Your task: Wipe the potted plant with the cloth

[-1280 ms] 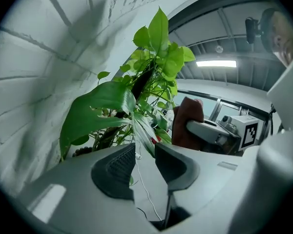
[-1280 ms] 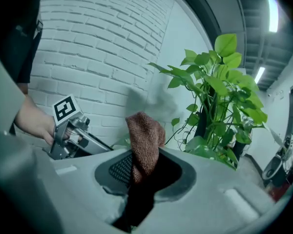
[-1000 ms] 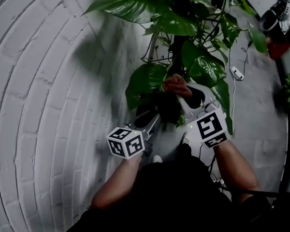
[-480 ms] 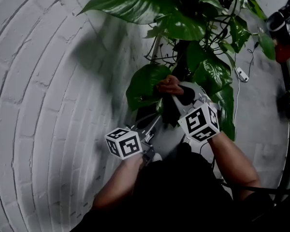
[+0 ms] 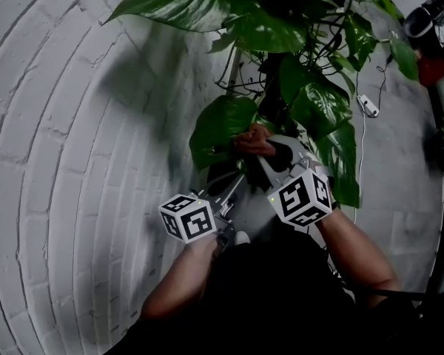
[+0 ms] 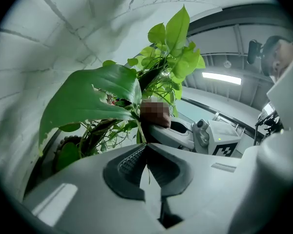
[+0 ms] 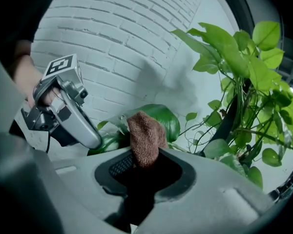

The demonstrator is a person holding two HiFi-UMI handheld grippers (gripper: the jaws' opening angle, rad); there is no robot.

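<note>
- A white-painted brick wall (image 5: 66,168) fills the left half of the head view.
- The left tongs (image 5: 235,185), just below centre, are pressed together on the thin green stalk (image 6: 140,130) of a large glossy green leaf (image 5: 220,128).
- A rust-brown knitted cloth (image 5: 253,137) sits at that leaf's right edge, in the middle of the frame. It is pinched in the right tongs (image 5: 263,154), with its bunched end sticking out past their tips.
- The leafy green potted plant (image 5: 311,102) spreads across the upper right, beyond both tongs.
</note>
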